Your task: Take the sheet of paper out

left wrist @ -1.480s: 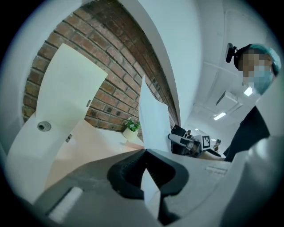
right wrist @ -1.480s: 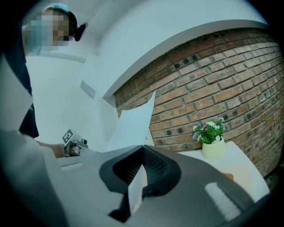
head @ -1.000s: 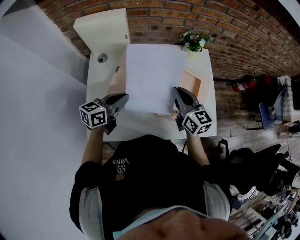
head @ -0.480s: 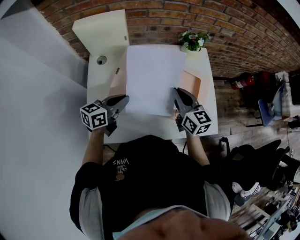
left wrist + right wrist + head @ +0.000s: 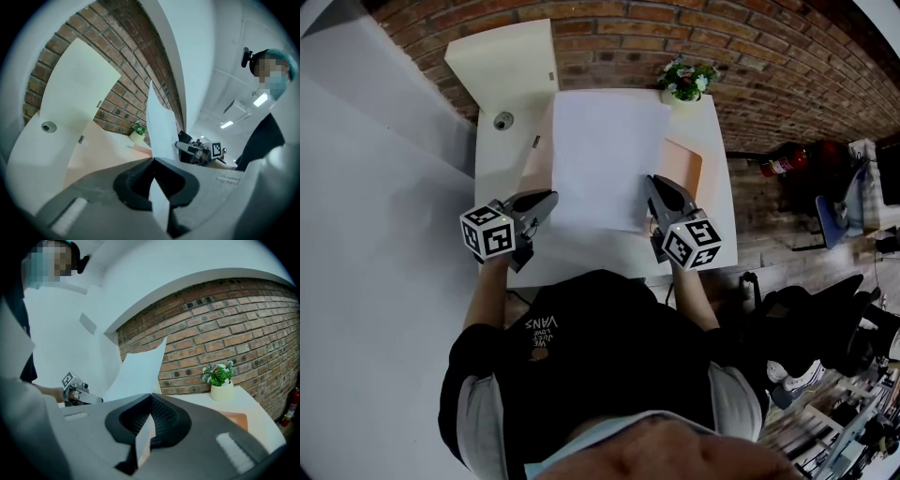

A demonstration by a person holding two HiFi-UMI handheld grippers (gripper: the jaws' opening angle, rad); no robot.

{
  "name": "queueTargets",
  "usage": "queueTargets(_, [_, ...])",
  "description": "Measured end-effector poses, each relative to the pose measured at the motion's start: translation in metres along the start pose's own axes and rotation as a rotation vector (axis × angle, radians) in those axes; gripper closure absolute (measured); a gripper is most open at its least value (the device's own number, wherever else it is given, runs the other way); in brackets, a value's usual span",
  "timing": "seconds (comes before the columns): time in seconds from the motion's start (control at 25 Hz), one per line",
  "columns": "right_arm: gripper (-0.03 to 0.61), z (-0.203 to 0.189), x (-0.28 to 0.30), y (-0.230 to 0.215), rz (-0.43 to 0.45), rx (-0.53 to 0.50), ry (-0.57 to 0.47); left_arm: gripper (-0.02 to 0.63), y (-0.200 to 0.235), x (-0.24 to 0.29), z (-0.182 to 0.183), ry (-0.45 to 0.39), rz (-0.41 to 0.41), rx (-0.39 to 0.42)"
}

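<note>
Head view: sheet pinched at both near corners, raised over the folder

From my station, the desk stands against a brick wall, and most of its top sits under the sheet. I hold the sheet by its two near corners so that it hangs taut between the tools and does not sag or crease. In the left gripper view it rises steeply off the desk, edge toward the camera. A grip at each corner should also stop it swinging, I judge.

Beneath it lies a flat peach folder, showing past the sheet's left and right edges. It is the one container that matters here, and I take it to be what the sheet comes out of. I cannot tell whether the sheet's far edge is clear of it, because the sheet hides that edge from above. Nothing else shows in the folder.

Left tool is clenched on the near left corner, with paper running between its closed jaws. Right tool is clenched on the near right corner in the same way.

At the desk's far right corner, well apart from both tools, a small white pot holds a green plant with pale flowers. It stands near the sheet's far corner, so I would lift up and toward me, not outward.
</note>
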State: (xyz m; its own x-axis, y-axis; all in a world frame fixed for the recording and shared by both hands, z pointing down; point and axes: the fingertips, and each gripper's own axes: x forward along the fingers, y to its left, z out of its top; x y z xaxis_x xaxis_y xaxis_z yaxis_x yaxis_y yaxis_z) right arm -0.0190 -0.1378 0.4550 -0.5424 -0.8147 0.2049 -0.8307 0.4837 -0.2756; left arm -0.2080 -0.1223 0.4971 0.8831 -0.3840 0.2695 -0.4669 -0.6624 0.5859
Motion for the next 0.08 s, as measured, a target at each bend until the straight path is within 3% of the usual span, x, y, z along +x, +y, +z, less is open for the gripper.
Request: queueTargets(0.08, [0.577,-0.0011,-0.0003,0.0012,-0.001,0.001,0.000,0.614,0.0001,-0.0013,-0.0006,0.000,0.001,0.000])
